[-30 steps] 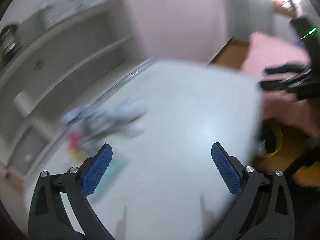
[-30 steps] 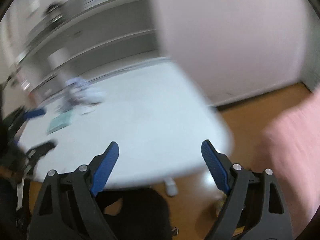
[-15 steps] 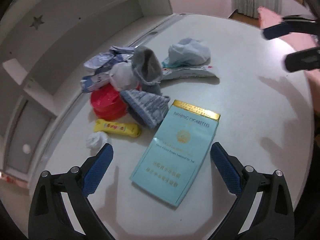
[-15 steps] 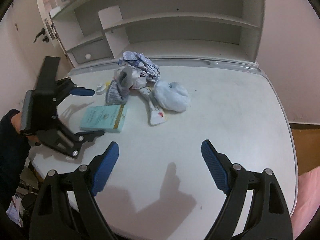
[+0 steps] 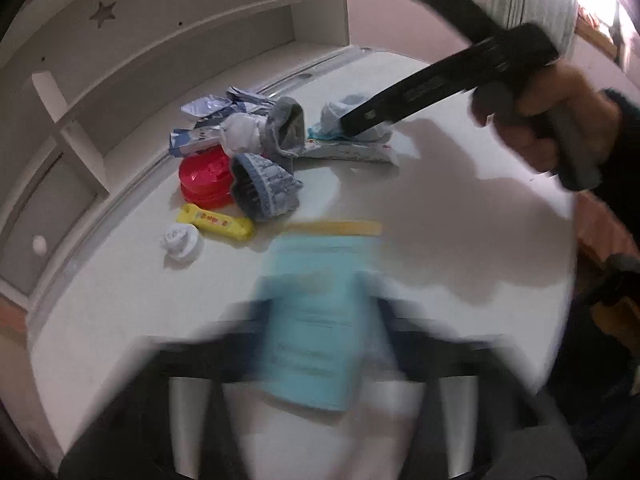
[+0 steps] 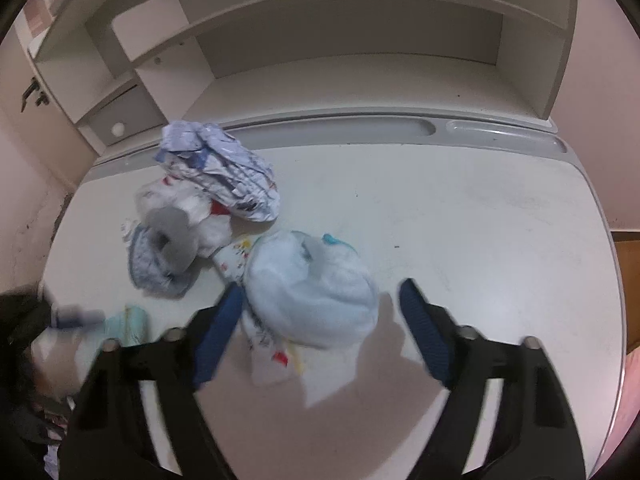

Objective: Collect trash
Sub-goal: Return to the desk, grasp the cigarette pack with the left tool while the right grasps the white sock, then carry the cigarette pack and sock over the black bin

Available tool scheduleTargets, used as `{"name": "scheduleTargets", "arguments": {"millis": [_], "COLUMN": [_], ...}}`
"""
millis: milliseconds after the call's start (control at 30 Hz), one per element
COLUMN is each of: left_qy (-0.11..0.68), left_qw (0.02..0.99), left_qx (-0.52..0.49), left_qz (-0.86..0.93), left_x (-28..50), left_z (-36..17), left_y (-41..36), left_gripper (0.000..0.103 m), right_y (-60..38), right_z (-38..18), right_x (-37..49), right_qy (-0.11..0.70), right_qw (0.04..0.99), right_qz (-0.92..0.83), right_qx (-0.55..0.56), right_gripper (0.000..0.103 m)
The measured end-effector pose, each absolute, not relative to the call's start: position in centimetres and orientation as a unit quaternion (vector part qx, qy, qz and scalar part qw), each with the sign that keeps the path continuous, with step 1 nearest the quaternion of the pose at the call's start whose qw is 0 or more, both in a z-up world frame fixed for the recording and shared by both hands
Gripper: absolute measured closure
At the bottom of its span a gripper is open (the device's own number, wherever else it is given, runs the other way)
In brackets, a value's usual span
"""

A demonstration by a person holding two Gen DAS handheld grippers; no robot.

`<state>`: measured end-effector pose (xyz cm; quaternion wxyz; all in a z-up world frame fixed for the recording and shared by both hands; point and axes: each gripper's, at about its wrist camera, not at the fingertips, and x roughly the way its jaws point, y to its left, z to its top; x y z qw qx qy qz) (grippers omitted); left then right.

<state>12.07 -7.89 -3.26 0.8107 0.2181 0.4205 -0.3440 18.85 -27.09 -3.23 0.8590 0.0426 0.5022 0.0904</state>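
Pale blue and crumpled, a soft wad is seen lying on the white desk directly ahead of the right gripper, partly resting on a printed wrapper. The right jaws have just been closing; the wad sits between them, with the left pad close against it and a clear gap left at the right pad, so no grip is made yet. The wad is roundish, without a marked long axis, and the wrapper beneath it runs slantwise from the pile towards the camera, so a pinch low down might take both.

In the left wrist view the left gripper is heavily smeared by motion blur. Its jaws have just been closing, and they appear to be clenched on the near end of the turquoise cigarette carton, though the blur keeps contact from being confirmed by sight alone. The carton's long axis is pointed away from that tool, towards the heap.

Further off, grey socks, a red lid, a yellow tube and crinkled foil packets are heaped near the shelf unit. The right hand is seen stretched over the wad, and so is judged the nearer one to it.
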Motion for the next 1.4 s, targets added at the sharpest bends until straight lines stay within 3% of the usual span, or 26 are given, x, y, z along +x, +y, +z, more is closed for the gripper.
{"name": "scheduleTargets", "arguments": {"millis": [33, 100, 167, 300, 333, 433, 700, 767, 833, 900, 1133, 1400], "left_qy": [0.425, 0.426, 0.444, 0.444, 0.44, 0.419, 0.486, 0.512, 0.528, 0.529, 0.491, 0.378], "left_qw": [0.813, 0.819, 0.815, 0.809, 0.809, 0.823, 0.77, 0.753, 0.745, 0.743, 0.757, 0.715], "left_qx": [0.209, 0.204, 0.189, 0.198, 0.211, 0.239, 0.251, 0.253, 0.243, 0.246, 0.211, 0.239], "left_qz": [-0.339, -0.327, -0.32, -0.33, -0.327, -0.301, -0.328, -0.326, -0.327, -0.329, -0.377, -0.538], "left_x": [12.0, 12.0, 12.5, 12.1, 12.0, 12.0, 15.1, 15.8, 16.4, 16.5, 12.0, -1.9], "left_z": [-3.1, -3.0, -3.4, -3.3, -3.1, -2.4, -4.0, -4.8, -5.2, -4.9, -1.4, 0.4], "left_y": [-7.8, -7.8, -8.0, -8.3, -8.3, -8.3, -8.9, -9.0, -9.0, -9.3, -15.4, -34.8], "left_gripper": [0.09, 0.091, 0.103, 0.102, 0.094, 0.008, 0.013, 0.026, 0.031, 0.047, 0.048, 0.048], "right_y": [-26.9, -27.1, -28.0, -30.5, -31.2, -32.5, -37.1, -38.7, -40.3, -42.0, -48.2, -56.8], "right_z": [-3.6, -3.2, -2.0, 0.7, 1.3, 2.3, 1.8, 1.2, 0.7, 0.2, -2.7, -9.1], "right_x": [18.9, 18.2, 16.5, 11.1, 9.2, 4.6, -6.4, -8.3, -10.0, -11.4, -15.4, -19.2], "right_qy": [0.507, 0.494, 0.477, 0.438, 0.432, 0.425, 0.431, 0.434, 0.435, 0.433, 0.429, 0.448], "right_qw": [0.856, 0.864, 0.874, 0.894, 0.896, 0.898, 0.889, 0.886, 0.883, 0.879, 0.858, 0.794], "right_qz": [0.092, 0.084, 0.076, 0.059, 0.06, 0.056, 0.016, 0.0, -0.02, -0.04, -0.143, -0.288], "right_qx": [0.038, 0.037, 0.056, 0.076, 0.083, 0.099, 0.152, 0.162, 0.173, 0.193, 0.243, 0.293], "right_gripper": [0.072, 0.083, 0.085, 0.085, 0.085, 0.085, 0.084, 0.084, 0.084, 0.084, 0.084, 0.084]}}
